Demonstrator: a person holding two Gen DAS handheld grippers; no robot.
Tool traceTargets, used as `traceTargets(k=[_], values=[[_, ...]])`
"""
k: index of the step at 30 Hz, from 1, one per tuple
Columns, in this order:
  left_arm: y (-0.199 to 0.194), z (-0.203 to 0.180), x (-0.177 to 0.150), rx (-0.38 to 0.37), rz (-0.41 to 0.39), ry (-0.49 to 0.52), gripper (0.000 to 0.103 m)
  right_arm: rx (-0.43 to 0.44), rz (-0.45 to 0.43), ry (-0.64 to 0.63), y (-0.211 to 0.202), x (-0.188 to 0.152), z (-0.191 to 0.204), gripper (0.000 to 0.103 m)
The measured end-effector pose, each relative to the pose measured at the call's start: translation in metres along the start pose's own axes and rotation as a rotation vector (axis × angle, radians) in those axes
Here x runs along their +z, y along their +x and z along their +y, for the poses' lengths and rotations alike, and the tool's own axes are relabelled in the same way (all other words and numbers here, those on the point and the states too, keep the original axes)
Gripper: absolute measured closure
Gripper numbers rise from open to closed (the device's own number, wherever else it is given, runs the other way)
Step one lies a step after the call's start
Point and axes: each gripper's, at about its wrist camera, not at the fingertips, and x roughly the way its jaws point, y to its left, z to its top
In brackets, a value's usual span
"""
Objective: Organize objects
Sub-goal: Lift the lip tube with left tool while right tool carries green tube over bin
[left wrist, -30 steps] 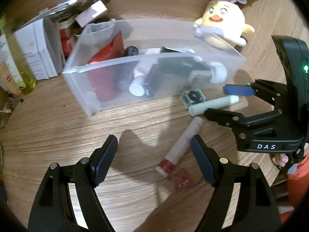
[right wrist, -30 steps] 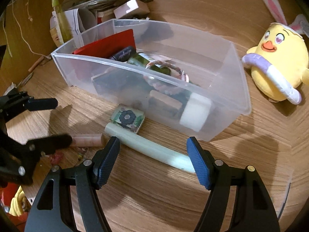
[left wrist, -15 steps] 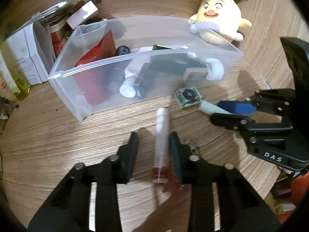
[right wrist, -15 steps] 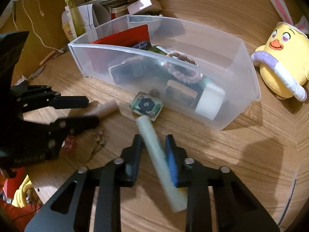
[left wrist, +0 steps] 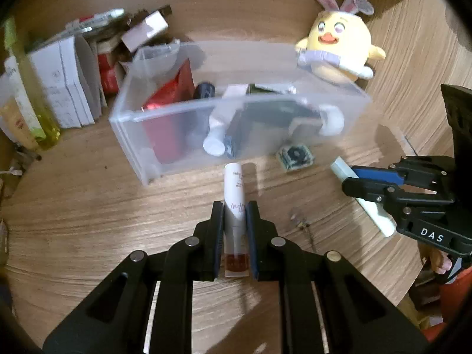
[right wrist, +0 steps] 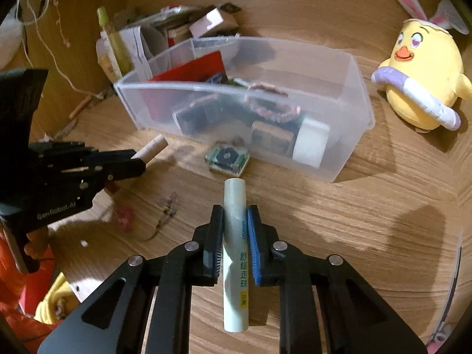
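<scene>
My left gripper [left wrist: 234, 215] is shut on a white tube with a red cap [left wrist: 234, 194] and holds it above the wooden table, pointing at the clear plastic bin [left wrist: 206, 112]. My right gripper [right wrist: 234, 221] is shut on a pale green tube [right wrist: 236, 236], also lifted and pointing at the bin [right wrist: 348, 88]. The bin holds a red packet, a white roll, bottles and other small items. A small green square packet [right wrist: 227, 159] lies on the table in front of the bin. Each gripper shows in the other's view, the right [left wrist: 351, 177] and the left [right wrist: 138, 162].
A yellow plush chick with rabbit ears [right wrist: 421, 79] sits right of the bin. Boxes, papers and a yellow-green bottle [left wrist: 26, 94] are piled at the back left. A small red wrapper [right wrist: 124, 215] and a thin trinket [right wrist: 165, 209] lie on the table.
Both grippers have closed, the left on the red-capped tube and the right on the pale green tube, and lifted them off the table. The bin now sits farther off in both views.
</scene>
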Motion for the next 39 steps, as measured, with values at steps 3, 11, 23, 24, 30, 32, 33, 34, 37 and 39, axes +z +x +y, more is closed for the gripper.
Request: traceTargets(k=[3,11,23,24,30,32,33,34,37,39], values=[[-0.01,0.0,0.004,-0.009,-0.029,-0.009,0.088,-0.003,-0.03,0.01,-0.008,0.006,0.0,0.088],[-0.032,0.003,0.019,-0.023,-0.108,-0.048,0.088,-0.006,-0.124,0.041,-0.032,0.023,-0.006,0.089],[-0.06,0.008,0.042,-0.04,-0.221,-0.088,0.088,-0.013,-0.256,0.054,-0.065,0.049,-0.007,0.089],[-0.062,0.008,0.044,-0.039,-0.23,-0.09,0.088,-0.012,-0.268,0.056,-0.068,0.051,-0.007,0.089],[-0.069,0.011,0.057,-0.045,-0.264,-0.105,0.088,-0.016,-0.335,0.059,-0.085,0.064,-0.009,0.089],[-0.07,0.011,0.061,-0.044,-0.274,-0.107,0.088,-0.022,-0.351,0.062,-0.089,0.068,-0.01,0.088],[-0.071,0.011,0.064,-0.043,-0.28,-0.106,0.088,-0.025,-0.359,0.064,-0.09,0.07,-0.012,0.089],[-0.071,0.011,0.067,-0.042,-0.285,-0.106,0.088,-0.031,-0.365,0.068,-0.092,0.072,-0.013,0.089],[-0.071,0.011,0.074,-0.039,-0.296,-0.103,0.088,-0.07,-0.376,0.068,-0.092,0.079,-0.016,0.089],[-0.069,0.011,0.078,-0.035,-0.3,-0.103,0.088,-0.097,-0.376,0.065,-0.089,0.082,-0.018,0.089]])
